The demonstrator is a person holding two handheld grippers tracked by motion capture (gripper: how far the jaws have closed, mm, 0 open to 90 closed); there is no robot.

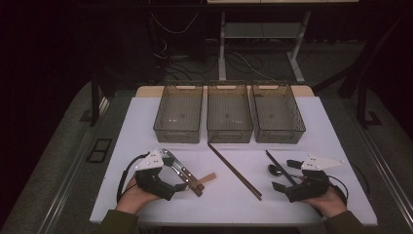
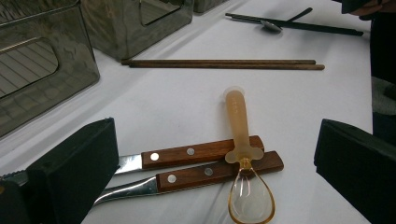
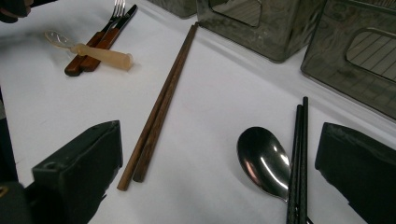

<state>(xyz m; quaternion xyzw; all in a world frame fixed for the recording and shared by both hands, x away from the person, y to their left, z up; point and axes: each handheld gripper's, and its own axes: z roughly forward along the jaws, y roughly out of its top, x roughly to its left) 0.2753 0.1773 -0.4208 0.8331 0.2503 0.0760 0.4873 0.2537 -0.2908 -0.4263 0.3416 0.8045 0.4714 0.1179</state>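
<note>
So, count on the desk (image 1: pixel 146 112): three smoked-plastic bins (image 1: pixel 229 118) in a row across the upper middle of the high view, all empty as far as I can see. Two wood-handled pieces, a knife (image 2: pixel 187 157) and a fork (image 2: pixel 205 172), lie side by side touching; one translucent amber spoon (image 2: pixel 243 154) lies across their handles. One pair of brown chopsticks (image 1: pixel 235 170) runs diagonally through the centre. One pair of black chopsticks (image 3: pixel 299 154) sits at lower right, with one steel spoon (image 3: pixel 262 161) touching it on the left side.

Left claw (image 1: pixel 187 183): jaws wide apart, holding nothing. In the left gripper view the knife, fork and amber spoon lie between and just ahead of the jaws, pads clear of them.

Right claw (image 1: pixel 285 176): jaws wide apart, nothing gripped. In the right gripper view the steel spoon and black chopsticks lie between the jaws, closer to the right-hand one; brown chopsticks end near the left-hand jaw.

Edges: both hands rest near the bottom desk edge. Bins sit near the top edge, with narrow gaps between them. Open white surface between the bins and the cutlery, and between the brown chopsticks and each cutlery group. Desk's left and right margins free.
</note>
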